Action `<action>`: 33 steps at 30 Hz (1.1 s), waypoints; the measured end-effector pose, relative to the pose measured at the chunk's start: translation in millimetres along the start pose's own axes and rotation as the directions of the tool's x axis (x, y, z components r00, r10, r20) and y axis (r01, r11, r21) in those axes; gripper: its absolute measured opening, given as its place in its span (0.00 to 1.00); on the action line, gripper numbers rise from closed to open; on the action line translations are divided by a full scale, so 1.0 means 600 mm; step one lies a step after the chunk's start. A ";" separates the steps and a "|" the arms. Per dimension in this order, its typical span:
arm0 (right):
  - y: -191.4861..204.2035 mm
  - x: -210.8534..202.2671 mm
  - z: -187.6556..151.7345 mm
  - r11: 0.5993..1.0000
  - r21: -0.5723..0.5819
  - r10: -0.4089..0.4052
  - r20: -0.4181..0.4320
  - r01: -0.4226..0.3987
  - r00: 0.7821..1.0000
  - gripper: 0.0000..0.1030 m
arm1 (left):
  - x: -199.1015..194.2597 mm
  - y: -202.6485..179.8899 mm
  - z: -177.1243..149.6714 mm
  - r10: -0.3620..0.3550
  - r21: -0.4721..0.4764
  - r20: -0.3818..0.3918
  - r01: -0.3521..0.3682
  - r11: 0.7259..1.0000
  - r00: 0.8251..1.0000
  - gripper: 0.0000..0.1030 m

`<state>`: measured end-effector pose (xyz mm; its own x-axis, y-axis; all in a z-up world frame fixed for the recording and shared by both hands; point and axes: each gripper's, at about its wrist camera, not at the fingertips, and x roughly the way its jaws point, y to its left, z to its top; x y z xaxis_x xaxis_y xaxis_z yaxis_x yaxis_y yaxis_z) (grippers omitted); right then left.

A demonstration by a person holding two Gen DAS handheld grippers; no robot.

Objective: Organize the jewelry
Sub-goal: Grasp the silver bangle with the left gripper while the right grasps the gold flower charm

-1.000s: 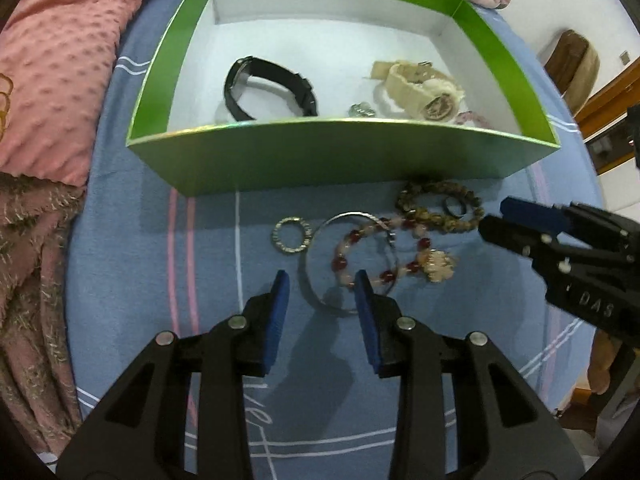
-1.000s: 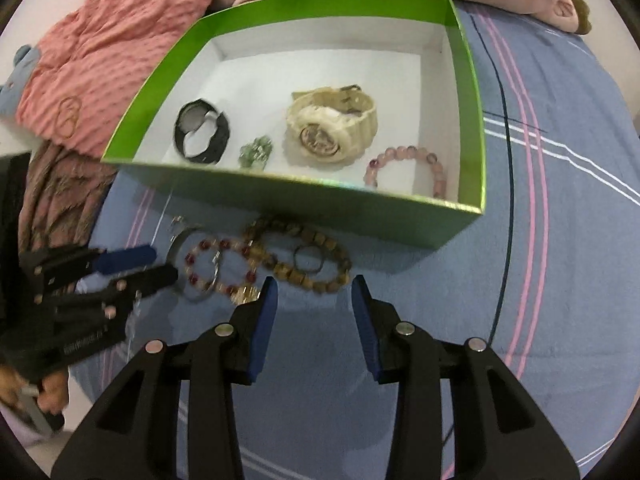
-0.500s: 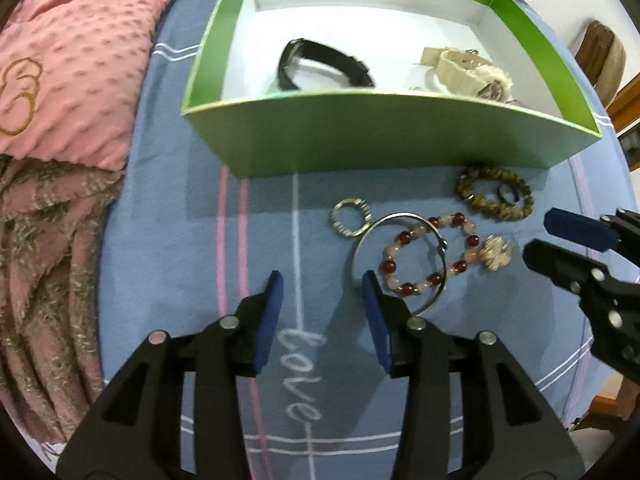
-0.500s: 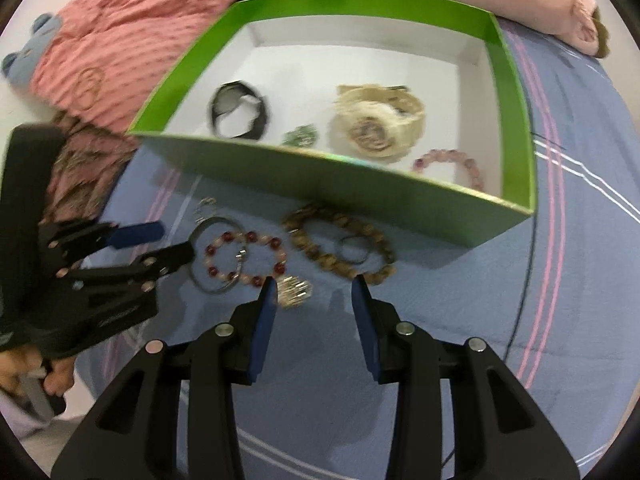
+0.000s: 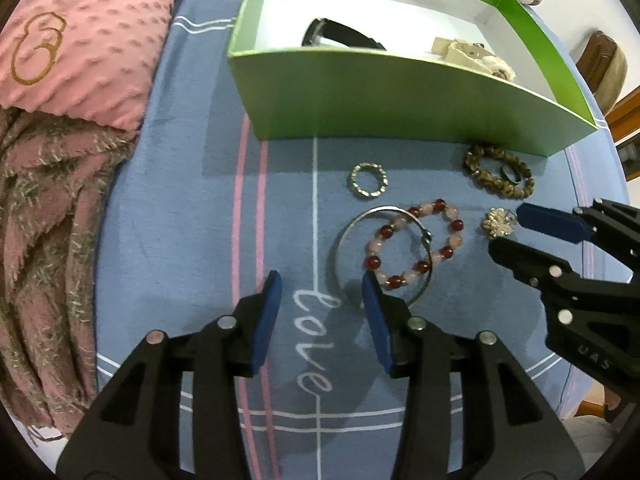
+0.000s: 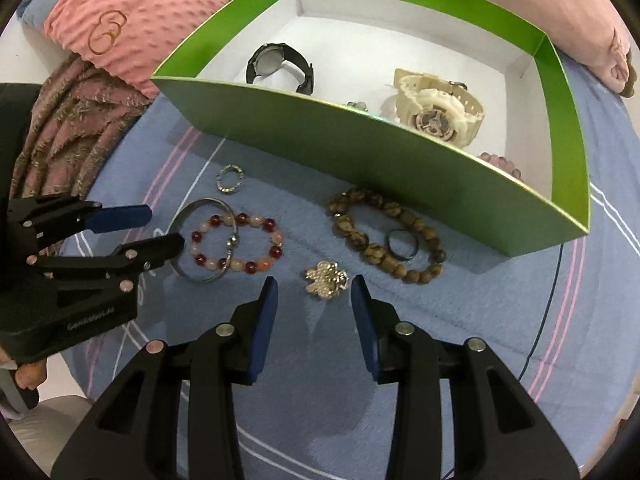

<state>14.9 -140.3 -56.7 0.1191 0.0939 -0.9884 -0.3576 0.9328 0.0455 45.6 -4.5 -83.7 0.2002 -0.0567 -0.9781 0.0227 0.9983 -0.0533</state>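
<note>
On the blue bedspread, in front of a green box (image 5: pixel 400 100), lie a silver bangle (image 5: pixel 339 240), a red and pink bead bracelet (image 5: pixel 376 262), a small silver ring (image 5: pixel 354 180), a brown bead bracelet (image 5: pixel 486 178) around a dark ring (image 6: pixel 404 258), and a silver flower brooch (image 6: pixel 326 280). My left gripper (image 5: pixel 320 280) is closing with nothing between its jaws; its right finger is by the bangle's near edge. My right gripper (image 6: pixel 314 284) stands open, with the brooch just ahead between its fingertips.
The box (image 6: pixel 360 148) holds a black watch (image 6: pixel 276 64), a cream watch (image 6: pixel 436 112), a small green piece (image 6: pixel 358 106) and a pink bead bracelet (image 6: pixel 498 160). A pink dotted blanket (image 5: pixel 80 40) and a fuzzy throw (image 5: pixel 48 220) lie to the left.
My left gripper has slid left, off the bangle it straddled. My right gripper has moved left from in front of the brown bracelet to the flower brooch.
</note>
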 end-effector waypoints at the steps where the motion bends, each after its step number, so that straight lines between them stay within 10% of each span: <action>1: 0.000 0.002 0.001 1.000 0.000 -0.001 -0.001 0.001 1.000 0.37 | -0.001 -0.003 -0.002 0.002 0.004 0.006 -0.002 1.000 1.000 0.37; 8: 0.004 0.019 0.004 1.000 0.008 -0.004 -0.021 0.004 1.000 0.37 | -0.003 0.000 -0.005 -0.038 -0.008 0.023 0.039 0.999 0.999 0.03; 13: 0.007 0.025 0.007 1.000 0.013 0.004 -0.027 -0.004 1.000 0.22 | -0.002 -0.008 0.003 -0.038 -0.017 0.020 0.039 0.999 0.999 0.03; 33: -0.062 -0.059 -0.014 0.994 0.102 0.036 0.005 -0.036 0.999 0.18 | -0.089 0.019 0.006 -0.046 -0.026 0.090 0.049 0.998 0.995 0.03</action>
<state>15.9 -181.1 -24.6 0.1112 0.1288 -0.9854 -0.2650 0.9595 0.0955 38.9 9.8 -31.3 0.2860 -0.1039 -0.9526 0.0068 0.9943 -0.1064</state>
